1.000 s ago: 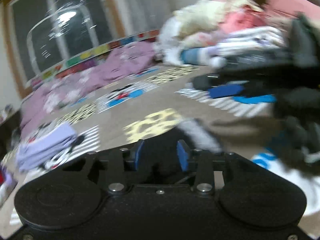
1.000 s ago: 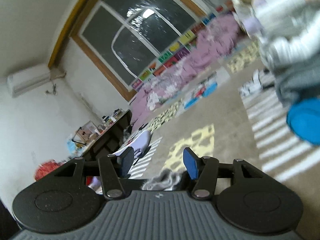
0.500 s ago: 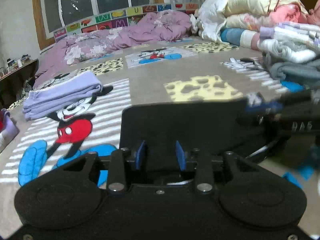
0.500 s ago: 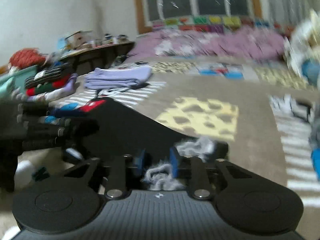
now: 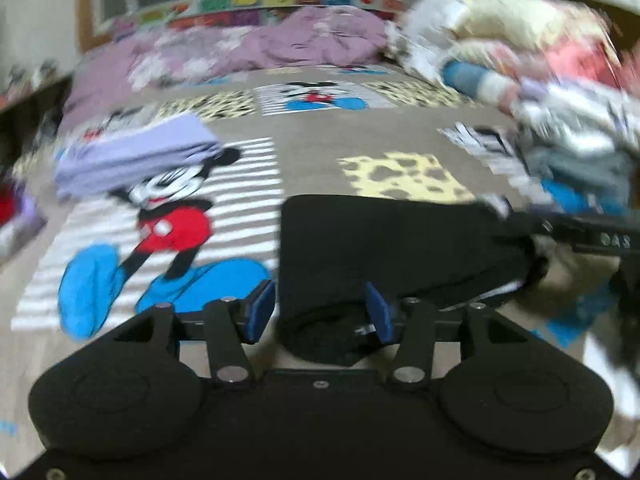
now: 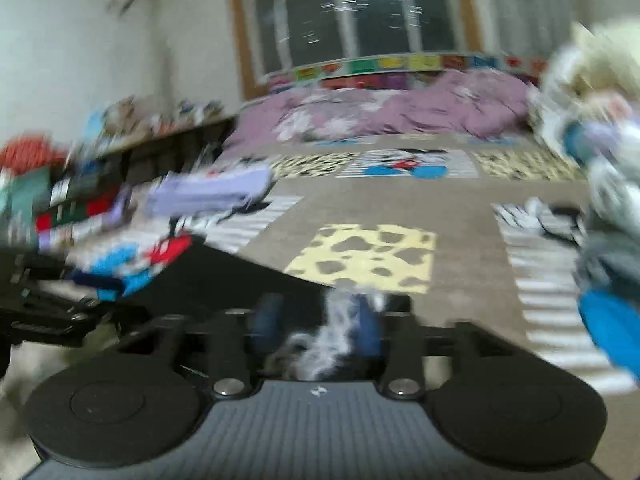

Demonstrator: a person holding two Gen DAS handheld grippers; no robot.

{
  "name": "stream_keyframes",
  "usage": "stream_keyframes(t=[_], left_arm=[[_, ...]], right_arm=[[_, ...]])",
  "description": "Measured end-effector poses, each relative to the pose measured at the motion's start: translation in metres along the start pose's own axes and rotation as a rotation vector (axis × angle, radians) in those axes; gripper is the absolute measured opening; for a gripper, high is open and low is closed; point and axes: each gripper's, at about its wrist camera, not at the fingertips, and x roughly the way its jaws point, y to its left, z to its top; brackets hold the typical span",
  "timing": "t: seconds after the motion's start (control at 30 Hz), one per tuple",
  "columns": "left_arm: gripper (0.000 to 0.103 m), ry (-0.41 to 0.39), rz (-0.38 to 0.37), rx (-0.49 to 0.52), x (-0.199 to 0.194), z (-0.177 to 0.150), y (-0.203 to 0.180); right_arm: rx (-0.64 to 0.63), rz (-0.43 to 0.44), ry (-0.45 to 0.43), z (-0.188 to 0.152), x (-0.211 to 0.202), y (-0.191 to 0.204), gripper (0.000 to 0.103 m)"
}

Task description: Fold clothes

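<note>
— What does each view give you?
— Your left gripper (image 5: 318,314) gapes wide around the black garment (image 5: 384,236), lower centre; only the right view shows pale fringe (image 6: 336,328).
— And your right gripper (image 6: 318,324)?
— Too blurred; clenched or not, I cannot tell. Lilac pile (image 5: 132,156) lies beyond.

A cartoon-print bed (image 5: 320,120) carries a black garment (image 5: 392,236) near, folded lilac clothes (image 5: 132,156) left, a purple quilt (image 5: 280,44) far, piled laundry (image 5: 560,92) right.
</note>
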Motion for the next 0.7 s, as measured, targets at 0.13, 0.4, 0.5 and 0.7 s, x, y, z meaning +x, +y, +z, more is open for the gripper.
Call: stream_keyframes(t=[0.13, 0.4, 0.5, 0.7], left_arm=[[0.051, 0.053, -0.050, -0.251, -0.015, 0.003, 0.034], [0.057, 0.200, -0.147, -0.551, 0.011, 0.024, 0.068], [0.057, 0.219, -0.200, -0.615, 0.036, 0.025, 0.073], [0.057, 0.161, -0.336, -0.651, 0.057, -0.008, 0.078]], right_arm=[[0.314, 0.065, 0.041, -0.009, -0.001, -0.033, 0.064], [0.485, 0.073, 0.090, -0.019, 0.007, -0.040, 0.075], [0.514, 0.081, 0.103, -0.023, 0.013, -0.046, 0.075], [0.547, 0.085, 0.103, -0.026, 0.018, -0.054, 0.059]])
